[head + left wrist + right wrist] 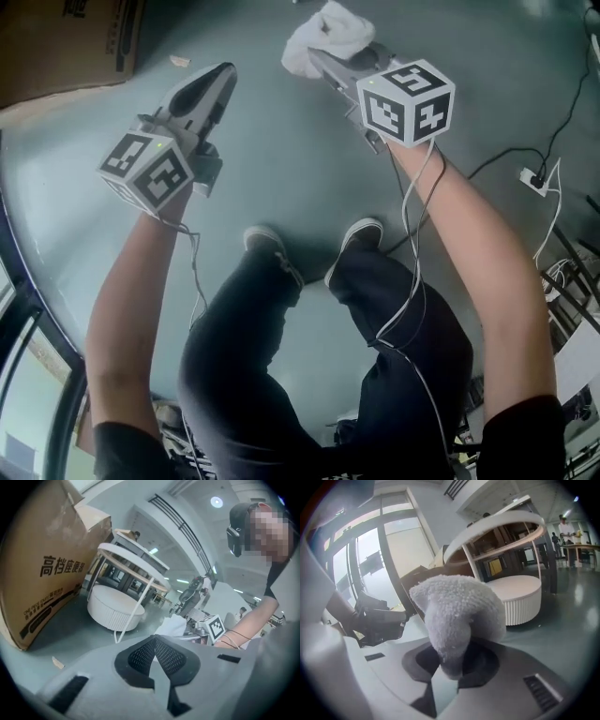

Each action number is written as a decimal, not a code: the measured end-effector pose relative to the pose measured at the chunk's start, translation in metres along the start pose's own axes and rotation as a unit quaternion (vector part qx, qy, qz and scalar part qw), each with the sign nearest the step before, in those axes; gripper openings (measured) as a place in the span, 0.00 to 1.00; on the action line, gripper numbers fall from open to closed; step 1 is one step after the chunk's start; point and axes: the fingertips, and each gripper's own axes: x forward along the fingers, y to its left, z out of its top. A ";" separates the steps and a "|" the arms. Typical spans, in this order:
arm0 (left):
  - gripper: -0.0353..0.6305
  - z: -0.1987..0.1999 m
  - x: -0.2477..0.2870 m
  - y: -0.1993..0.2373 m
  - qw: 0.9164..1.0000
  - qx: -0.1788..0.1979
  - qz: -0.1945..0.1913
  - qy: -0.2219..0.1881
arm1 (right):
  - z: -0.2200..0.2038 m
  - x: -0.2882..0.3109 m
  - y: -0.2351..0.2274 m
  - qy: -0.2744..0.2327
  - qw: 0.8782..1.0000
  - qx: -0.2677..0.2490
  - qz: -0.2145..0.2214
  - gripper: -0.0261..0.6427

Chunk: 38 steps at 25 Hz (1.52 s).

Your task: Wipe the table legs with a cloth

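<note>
A fluffy white cloth (326, 37) is bunched between the jaws of my right gripper (323, 58), which is shut on it and held above the grey floor. In the right gripper view the cloth (457, 613) fills the middle, rising out of my right gripper (449, 663). Beyond it stands a round white table (497, 531) with thin white legs (468, 566). My left gripper (217, 82) hangs to the left, shut with nothing in it. In the left gripper view my left gripper (154, 649) points toward the same table (126, 559) and its leg (136, 611).
A big cardboard box (42, 569) stands at the left, also in the head view as a box (66, 37) at top left. A low round white ribbed drum (115, 606) sits under the table. Cables and a power strip (536, 178) lie on the floor at right. A person's shoes (361, 234) are below.
</note>
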 end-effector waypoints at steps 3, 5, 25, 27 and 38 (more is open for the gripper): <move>0.06 0.040 -0.036 -0.047 1.000 0.014 0.005 0.006 | 0.046 -0.056 0.046 -0.010 1.000 0.004 -0.002 0.14; 0.06 0.068 -0.059 -0.082 1.000 0.019 0.008 0.003 | 0.083 -0.094 0.075 -0.029 0.999 0.015 -0.002 0.14; 0.06 0.264 -0.183 -0.280 0.997 0.037 0.038 -0.063 | 0.270 -0.326 0.175 -0.044 0.998 -0.044 0.003 0.14; 0.06 0.262 -0.168 -0.290 0.996 0.032 0.055 -0.067 | 0.265 -0.337 0.153 -0.041 0.998 -0.040 0.015 0.15; 0.06 0.312 -0.124 -0.323 0.975 -0.028 0.159 -0.155 | 0.292 -0.375 0.114 0.008 0.986 -0.092 0.137 0.14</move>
